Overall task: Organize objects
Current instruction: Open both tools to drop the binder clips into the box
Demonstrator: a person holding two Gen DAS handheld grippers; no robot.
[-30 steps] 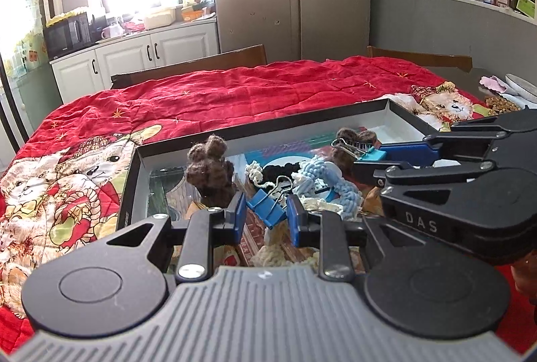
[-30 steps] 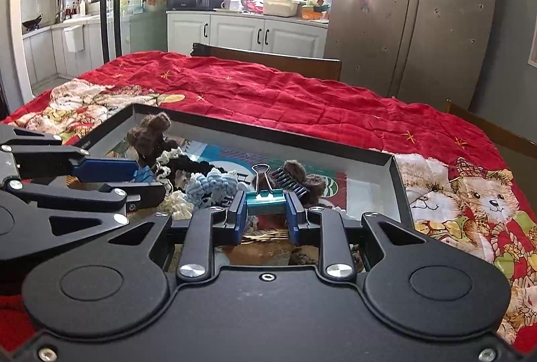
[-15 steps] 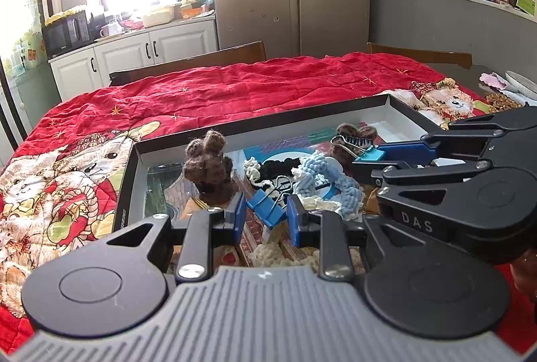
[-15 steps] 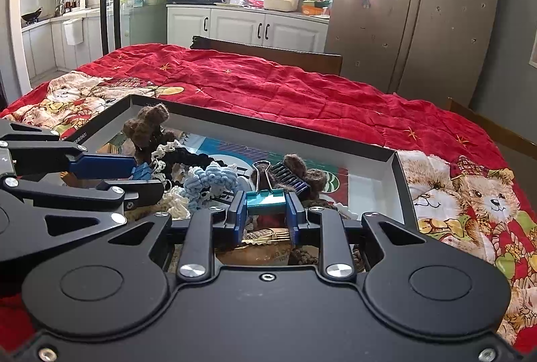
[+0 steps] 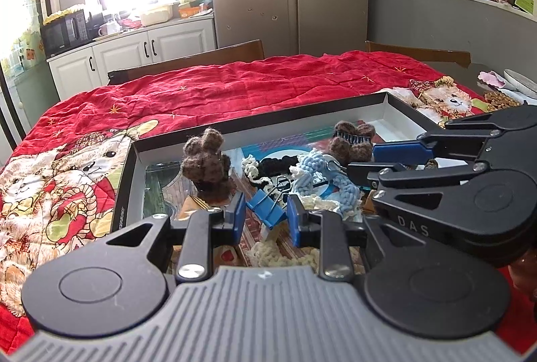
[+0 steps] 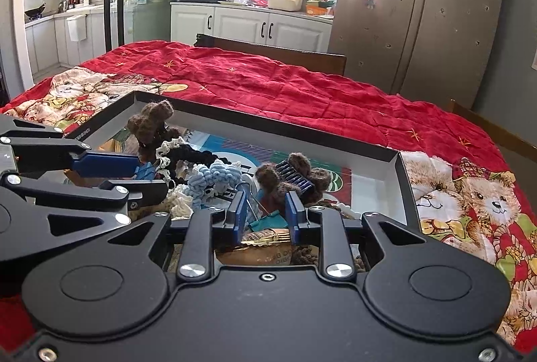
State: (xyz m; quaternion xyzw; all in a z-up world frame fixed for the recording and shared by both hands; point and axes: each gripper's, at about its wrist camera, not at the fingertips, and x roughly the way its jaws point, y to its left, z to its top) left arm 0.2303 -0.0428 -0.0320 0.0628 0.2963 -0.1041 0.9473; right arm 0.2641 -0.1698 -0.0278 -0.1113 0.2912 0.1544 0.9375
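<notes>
Between spread jaws of each gripper, loose binder clips.

The right claw hangs over the near edge of a shallow black-rimmed tray on a red quilted cloth; its blue pads stand apart, with a teal binder clip lying between and below them, seemingly untouched; beyond sit a brown hair claw clip, a light blue knitted piece and a brown knitted toy; the left claw reaches in from the left over a blue binder clip.
</notes>
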